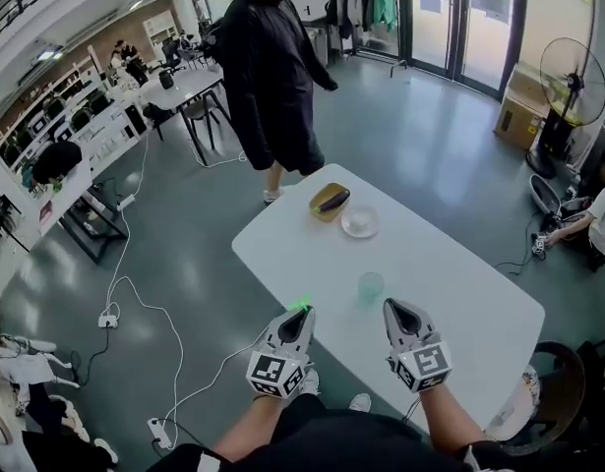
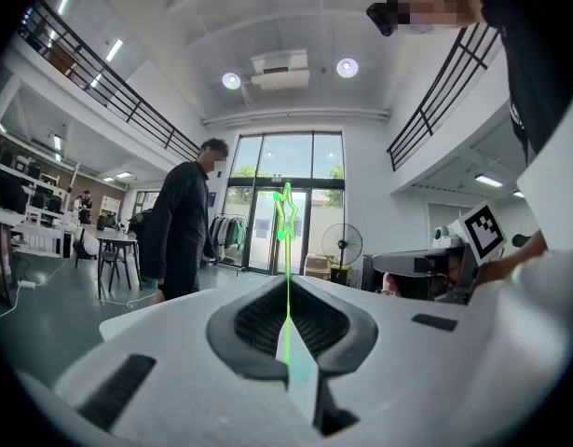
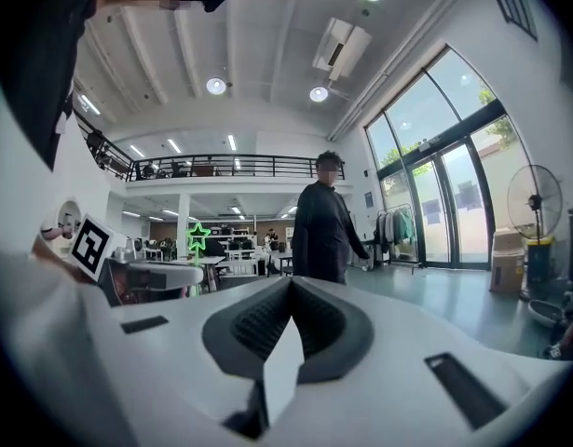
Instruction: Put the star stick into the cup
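My left gripper (image 1: 301,313) is shut on the thin green star stick (image 1: 304,306) and holds it upright near the table's front edge. In the left gripper view the stick rises from between the closed jaws to its star (image 2: 286,214). The translucent green cup (image 1: 370,287) stands upright on the white table (image 1: 450,293), a little beyond and between the two grippers. My right gripper (image 1: 401,312) is shut, with nothing between its jaws, to the right of the cup. From the right gripper view the star (image 3: 198,237) shows at the left, above the left gripper (image 3: 156,274).
A yellow dish (image 1: 329,202) with a dark purple thing in it and a white saucer (image 1: 360,222) sit at the table's far end. A person in black (image 1: 272,77) stands just beyond it. A floor fan (image 1: 572,82) and a seated person (image 1: 595,222) are at the right.
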`<move>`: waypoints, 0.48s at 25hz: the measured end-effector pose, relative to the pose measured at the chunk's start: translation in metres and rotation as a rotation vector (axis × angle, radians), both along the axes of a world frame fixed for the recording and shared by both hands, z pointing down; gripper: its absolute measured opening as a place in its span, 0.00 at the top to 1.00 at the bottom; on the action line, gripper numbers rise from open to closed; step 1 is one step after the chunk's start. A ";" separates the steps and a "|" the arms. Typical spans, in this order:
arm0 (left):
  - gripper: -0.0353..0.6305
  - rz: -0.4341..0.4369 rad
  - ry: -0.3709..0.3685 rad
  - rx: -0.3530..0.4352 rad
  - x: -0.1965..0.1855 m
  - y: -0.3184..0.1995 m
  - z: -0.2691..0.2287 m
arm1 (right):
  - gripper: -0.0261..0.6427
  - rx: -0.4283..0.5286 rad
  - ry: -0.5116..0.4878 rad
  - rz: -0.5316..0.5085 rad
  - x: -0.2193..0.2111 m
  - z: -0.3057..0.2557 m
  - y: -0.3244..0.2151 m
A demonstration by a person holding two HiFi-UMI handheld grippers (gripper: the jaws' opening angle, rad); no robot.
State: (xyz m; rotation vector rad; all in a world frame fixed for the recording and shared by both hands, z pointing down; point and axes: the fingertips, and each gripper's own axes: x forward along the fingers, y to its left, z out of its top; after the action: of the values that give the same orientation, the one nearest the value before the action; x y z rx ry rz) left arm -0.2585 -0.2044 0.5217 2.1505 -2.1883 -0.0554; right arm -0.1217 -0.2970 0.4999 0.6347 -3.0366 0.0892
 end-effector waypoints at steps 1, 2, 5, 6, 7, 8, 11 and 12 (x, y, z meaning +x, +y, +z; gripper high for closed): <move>0.92 0.018 0.002 0.001 0.000 -0.009 0.000 | 0.95 -0.004 0.005 0.017 0.002 0.001 -0.006; 0.92 0.037 0.002 0.002 0.000 -0.018 0.001 | 0.95 -0.008 0.008 0.036 0.003 0.003 -0.012; 0.92 0.094 0.007 0.004 -0.006 -0.046 0.001 | 0.95 -0.008 0.018 0.091 0.004 0.005 -0.029; 0.92 0.114 0.012 0.006 -0.008 -0.055 0.001 | 0.95 -0.007 0.021 0.110 0.003 0.005 -0.034; 0.92 0.136 0.015 0.009 -0.010 -0.064 0.000 | 0.95 -0.009 0.023 0.130 0.003 0.006 -0.040; 0.92 0.157 0.018 0.013 -0.012 -0.074 -0.001 | 0.95 -0.013 0.024 0.150 0.002 0.006 -0.045; 0.92 0.212 0.028 0.020 -0.017 -0.101 -0.002 | 0.95 -0.014 0.027 0.201 -0.001 0.006 -0.060; 0.92 0.229 0.033 0.019 -0.018 -0.109 -0.002 | 0.95 -0.016 0.030 0.218 -0.002 0.006 -0.065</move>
State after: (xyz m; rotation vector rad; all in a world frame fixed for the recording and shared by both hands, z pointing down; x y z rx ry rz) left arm -0.2769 -0.3133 0.5201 2.3758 -1.9169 -0.0977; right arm -0.1239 -0.3618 0.5063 0.9541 -2.9234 0.1089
